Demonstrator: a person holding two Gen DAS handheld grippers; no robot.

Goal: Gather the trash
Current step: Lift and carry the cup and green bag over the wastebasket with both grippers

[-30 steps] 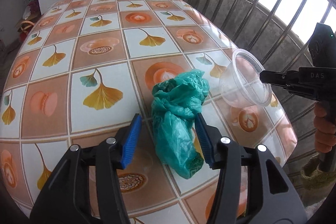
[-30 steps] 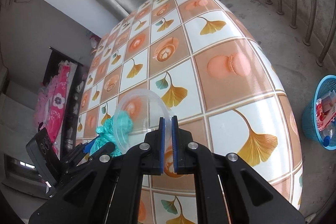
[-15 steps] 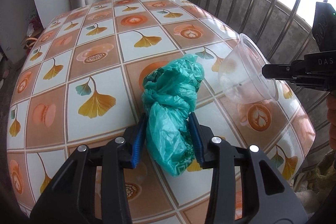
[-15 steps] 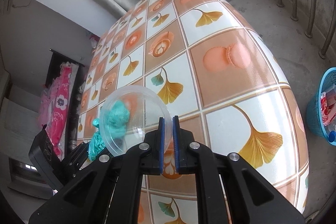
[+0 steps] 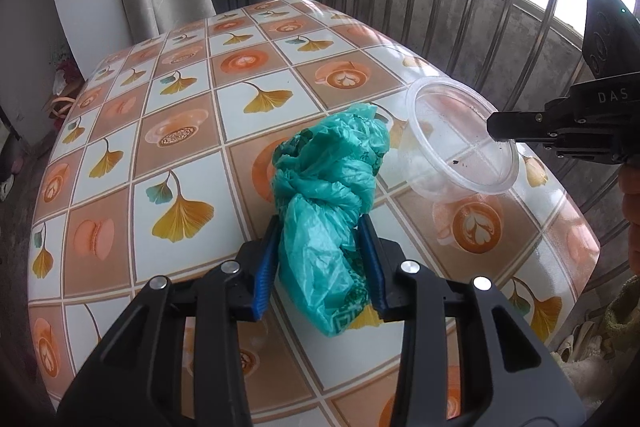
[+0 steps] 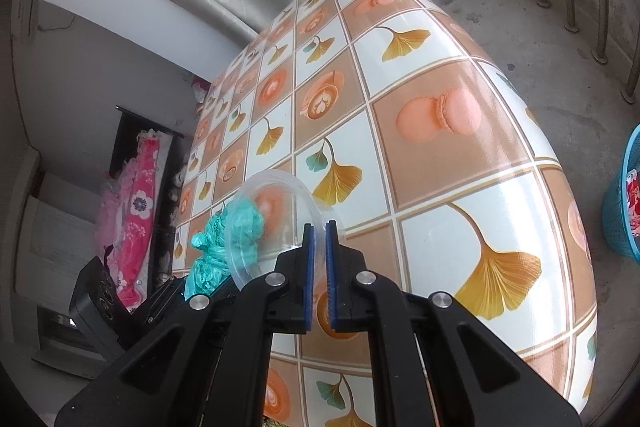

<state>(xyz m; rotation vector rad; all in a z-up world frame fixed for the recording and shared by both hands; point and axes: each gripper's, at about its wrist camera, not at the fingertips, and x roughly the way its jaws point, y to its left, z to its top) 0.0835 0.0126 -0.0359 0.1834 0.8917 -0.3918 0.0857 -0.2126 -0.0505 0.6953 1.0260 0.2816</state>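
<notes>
- Already the left gripper is clamped on the crumpled green plastic bag, held just over the table.
- Beside it, the right gripper pinches the clear plastic cup by its rim, tilted and off the table.
- Both pieces seem collected; dropping them in the blue basket on the floor remains.

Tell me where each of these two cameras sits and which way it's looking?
Left wrist: sits on the left claw, facing down along it at the green bag it grips; a hand shows at the right edge.
Right wrist: sits on the right claw, facing down at the clear cup it pinches.
Shared: bag, cup, patterned table, each other's claw.
</notes>
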